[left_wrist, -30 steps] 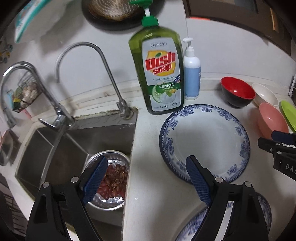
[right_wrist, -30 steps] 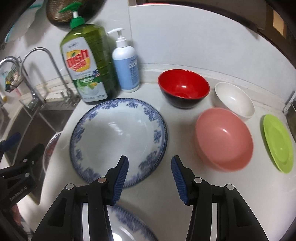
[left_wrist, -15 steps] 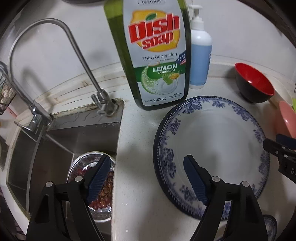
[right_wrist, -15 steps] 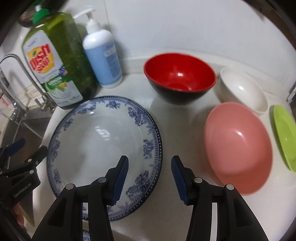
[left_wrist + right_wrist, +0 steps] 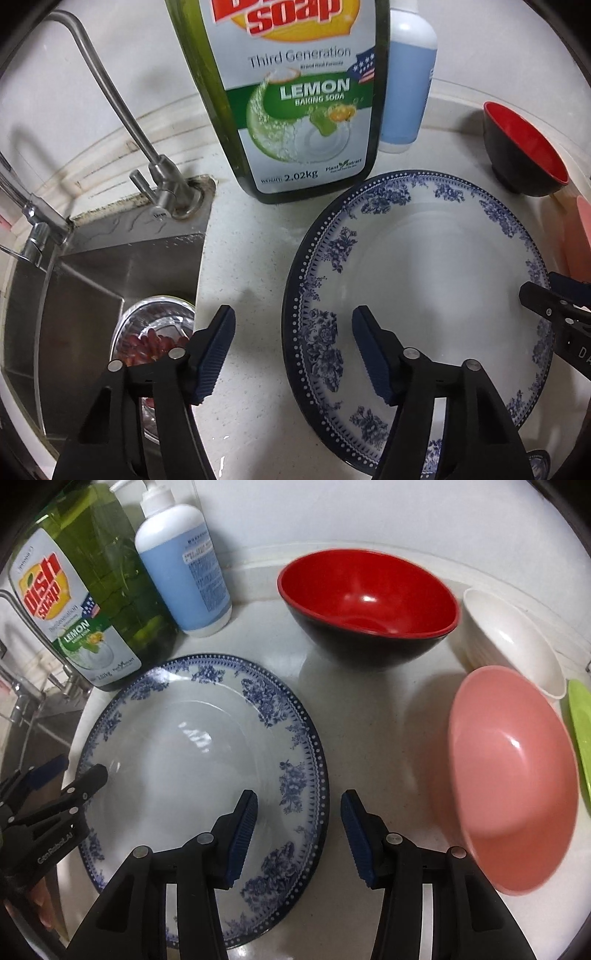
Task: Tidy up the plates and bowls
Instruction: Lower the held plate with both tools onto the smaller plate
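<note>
Straddling the plate's two edges: both claws are spread wide and holding nothing.
Left claw (image 5: 291, 350): gaping wide, its right finger (image 5: 373, 354) over the left part of the blue-patterned plate (image 5: 424, 266), its left finger over bare worktop (image 5: 240, 258) near the sink edge. Whether it touches the plate, I can't tell.
Right claw (image 5: 299, 834): wide too, left finger (image 5: 240, 834) over the plate's near right rim, right finger over worktop just beside that rim.
Plate: lying flat on the worktop, centre of the scene, between the two claws; the left claw also shows at its left side in the right wrist view.
Second patterned plate (image 5: 432, 458): only a sliver at the near edge, below the left claw.
Far side: dish soap bottle (image 5: 291, 99) stands just beyond the plate's far left rim, with a blue pump bottle (image 5: 184, 568) at its right.
Right side: red bowl (image 5: 369, 598) far right of the plate, white bowl (image 5: 513, 638) beyond it, pink bowl (image 5: 513, 779) nearer, and a green plate (image 5: 581, 731) at the frame edge.
Open room: a strip of bare worktop between the plate's right rim and the pink bowl.
Left side: the sink (image 5: 92, 288) drops off close to the plate, a metal strainer bowl (image 5: 155, 328) holding reddish bits inside it, the tap (image 5: 147, 158) at its far corner.
</note>
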Demonstrator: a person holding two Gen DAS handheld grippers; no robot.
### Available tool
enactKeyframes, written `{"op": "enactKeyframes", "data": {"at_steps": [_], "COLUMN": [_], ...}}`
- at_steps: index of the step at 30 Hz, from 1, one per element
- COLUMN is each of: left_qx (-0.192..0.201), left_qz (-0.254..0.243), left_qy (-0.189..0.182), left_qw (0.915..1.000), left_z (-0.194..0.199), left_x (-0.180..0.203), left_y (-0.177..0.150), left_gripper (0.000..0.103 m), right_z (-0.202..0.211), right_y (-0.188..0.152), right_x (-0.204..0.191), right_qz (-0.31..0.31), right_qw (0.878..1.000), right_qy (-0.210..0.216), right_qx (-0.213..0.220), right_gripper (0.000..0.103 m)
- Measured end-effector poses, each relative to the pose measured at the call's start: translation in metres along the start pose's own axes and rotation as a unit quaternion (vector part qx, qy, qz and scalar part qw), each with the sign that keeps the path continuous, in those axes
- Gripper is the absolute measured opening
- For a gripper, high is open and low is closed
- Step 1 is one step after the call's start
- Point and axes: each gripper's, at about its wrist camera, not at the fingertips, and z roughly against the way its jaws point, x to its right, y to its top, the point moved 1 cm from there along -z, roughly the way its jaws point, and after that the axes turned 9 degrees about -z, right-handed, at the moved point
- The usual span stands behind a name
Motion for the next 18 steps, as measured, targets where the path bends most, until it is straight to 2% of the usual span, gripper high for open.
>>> {"op": "enactKeyframes", "data": {"at_steps": [3, 10, 18], "left_qx": [0.002, 0.0, 0.004], "left_qz": [0.004, 0.003, -0.003], "left_qy": [-0.006, -0.031, -0.013], "left_qw": [1.0, 0.9995, 0.9999], "left_z": [-0.001, -0.0012, 0.0032], "left_x": [-0.0002, 0.0026, 0.0066], "left_y": [0.0011, 0.0054, 0.0052], "left_gripper": [0.061, 0.038, 0.038], "right_z": [-0.0018, -0.0035, 0.0], "right_y": [0.0007, 0.0047, 0.0055], "right_x": [-0.0002, -0.0036, -0.0043], "right_qz": [0.004, 0.015, 0.017], "right_qw": [1.0, 1.0, 1.0], "right_qy": [-0.003, 0.005, 0.005], "right_qx": [-0.001, -0.011, -0.013], "right_gripper": [0.042, 0.036, 0.035]}}
